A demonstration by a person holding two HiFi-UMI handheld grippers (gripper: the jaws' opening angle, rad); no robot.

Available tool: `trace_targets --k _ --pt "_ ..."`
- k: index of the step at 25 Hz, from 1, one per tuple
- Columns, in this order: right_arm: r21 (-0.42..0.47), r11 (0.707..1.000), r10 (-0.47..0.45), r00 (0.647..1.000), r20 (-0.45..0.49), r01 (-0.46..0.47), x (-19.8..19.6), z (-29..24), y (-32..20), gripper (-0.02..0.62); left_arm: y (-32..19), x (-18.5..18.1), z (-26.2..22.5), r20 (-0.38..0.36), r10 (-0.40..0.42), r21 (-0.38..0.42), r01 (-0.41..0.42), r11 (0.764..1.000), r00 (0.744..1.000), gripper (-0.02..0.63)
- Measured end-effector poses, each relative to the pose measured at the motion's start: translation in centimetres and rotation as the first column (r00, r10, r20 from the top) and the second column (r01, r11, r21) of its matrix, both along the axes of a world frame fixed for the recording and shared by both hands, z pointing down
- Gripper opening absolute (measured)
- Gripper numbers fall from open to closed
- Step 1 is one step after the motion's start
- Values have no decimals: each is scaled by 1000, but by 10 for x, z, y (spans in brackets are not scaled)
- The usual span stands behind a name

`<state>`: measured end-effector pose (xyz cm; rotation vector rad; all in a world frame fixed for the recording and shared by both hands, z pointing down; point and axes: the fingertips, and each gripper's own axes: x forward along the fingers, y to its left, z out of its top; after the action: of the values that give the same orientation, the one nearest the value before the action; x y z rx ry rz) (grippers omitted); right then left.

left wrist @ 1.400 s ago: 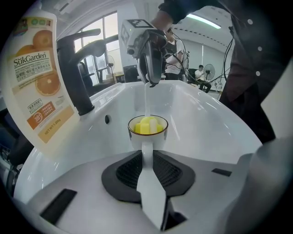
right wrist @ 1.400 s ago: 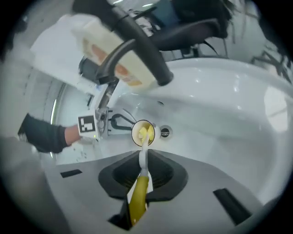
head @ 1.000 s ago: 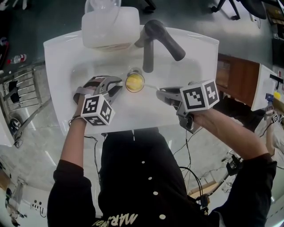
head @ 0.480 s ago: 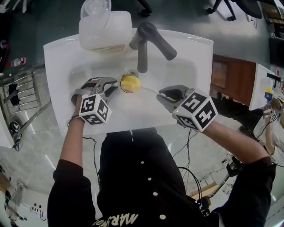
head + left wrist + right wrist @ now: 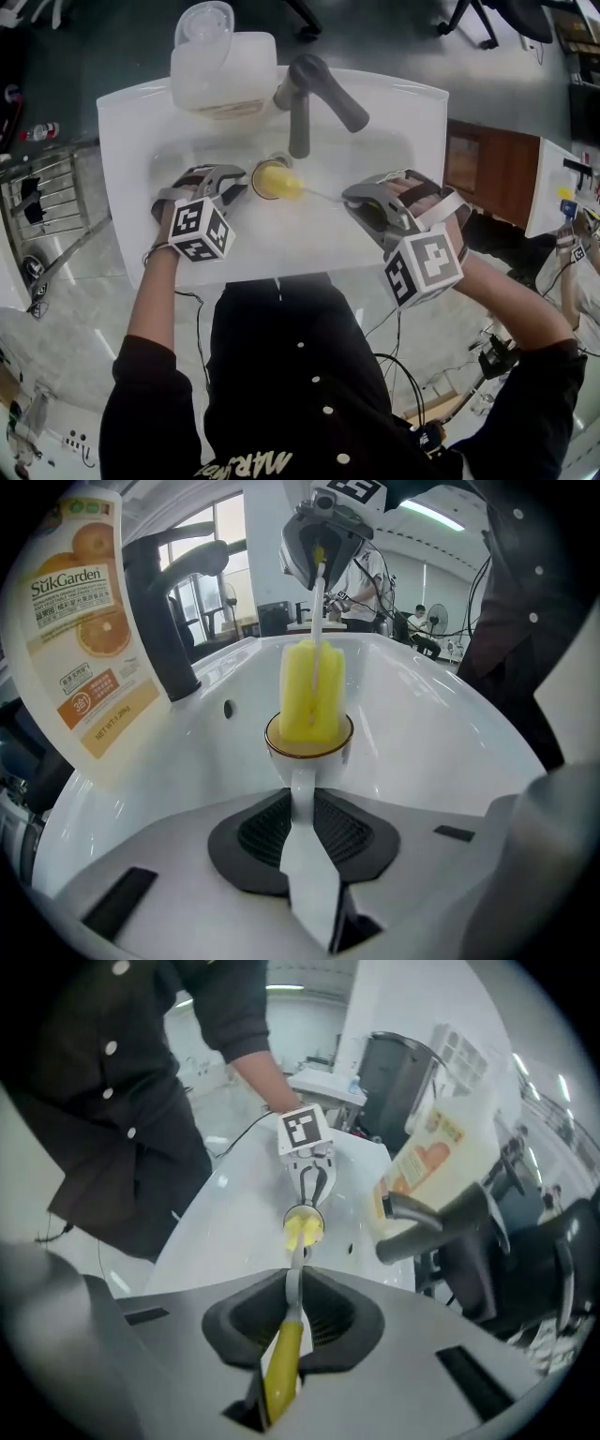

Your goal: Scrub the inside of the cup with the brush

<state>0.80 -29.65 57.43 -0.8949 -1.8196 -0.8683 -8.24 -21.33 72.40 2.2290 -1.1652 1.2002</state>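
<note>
White ceramic sink basin carries everything here: a translucent plastic jug with an orange-fruit label stands on its back rim, just beside the dark grey faucet.

The head view looks steeply down on the sink in the frame's upper half. Each gripper view rides low and close behind its own jaws, facing the other across it. All three share the cup.

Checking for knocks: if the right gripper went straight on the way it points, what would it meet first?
Probably the cup: the brush it holds already runs into the cup's mouth, with the left gripper just behind. Depth is hard to judge.
</note>
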Motion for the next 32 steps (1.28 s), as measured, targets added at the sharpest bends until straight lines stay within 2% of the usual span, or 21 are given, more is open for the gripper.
trace_targets --k 1,3,5,6,7,8,10,11,12,13,14,16,20,23,25,26,27,28,30,32 --pt "43 996 -75 997 20 74 -2 -2 -1 51 0 0 0 1 1 -1 -1 1000 1000 91" --pt "135 968 -222 973 57 213 -7 -5 -1 51 0 -1 0 4 2 -1 -2 1000 1000 91" --pt "226 911 -372 924 87 345 -12 -7 4 51 -1 -1 -1 6 1 -1 -1 1000 1000 91" --pt "279 862 -462 882 92 422 -13 -7 7 51 -1 -1 -1 6 0 -1 0 1000 1000 91" --pt "340 794 -560 823 90 504 -12 -6 10 51 -2 0 -1 6 -1 -1 1 1000 1000 91" --pt "403 708 -659 747 82 580 -12 -3 11 51 -2 0 -1 6 -1 -1 1 1000 1000 91" --pt "514 518 -817 573 61 684 -11 3 13 51 -3 0 -1 8 0 0 0 1000 1000 91" --pt "550 441 -866 496 54 709 -11 7 15 51 -3 0 -1 12 0 -1 0 1000 1000 91" --pt "573 386 -897 440 50 723 -11 11 16 51 -3 0 -2 17 2 -2 -2 1000 1000 89" --pt "586 354 -913 405 48 729 -11 15 17 51 -3 0 -2 23 4 -4 -4 1000 1000 91" --pt "592 339 -920 388 46 731 -11 19 18 51 -3 1 -2 26 5 -4 -5 1000 1000 91" --pt "589 336 -922 385 44 735 -12 28 17 50 -4 2 -4 23 4 -2 -3 1000 1000 89" --pt "580 348 -915 401 39 737 -14 40 20 49 -7 4 -6 22 8 -1 -8 1000 1000 90" --pt "570 361 -908 418 34 738 -17 49 22 49 -8 5 -8 18 2 -1 -2 1000 1000 91" --pt "558 384 -897 441 35 736 -17 54 23 50 -10 6 -9 17 -3 0 3 1000 1000 91" --pt "546 409 -885 464 42 731 -18 55 23 49 -10 6 -9 18 -6 -2 6 1000 1000 91" --pt "526 448 -866 498 53 723 -19 55 22 49 -10 6 -9 19 -10 -3 10 1000 1000 91" --pt "498 499 -837 543 67 709 -20 54 21 49 -10 5 -10 19 -12 -3 12 1000 1000 91" --pt "421 621 -755 649 94 661 -21 53 20 49 -10 6 -11 22 -12 -1 12 1000 1000 91" --pt "316 752 -635 765 109 579 -23 52 20 51 -10 6 -11 30 -8 -1 8 1000 1000 91"
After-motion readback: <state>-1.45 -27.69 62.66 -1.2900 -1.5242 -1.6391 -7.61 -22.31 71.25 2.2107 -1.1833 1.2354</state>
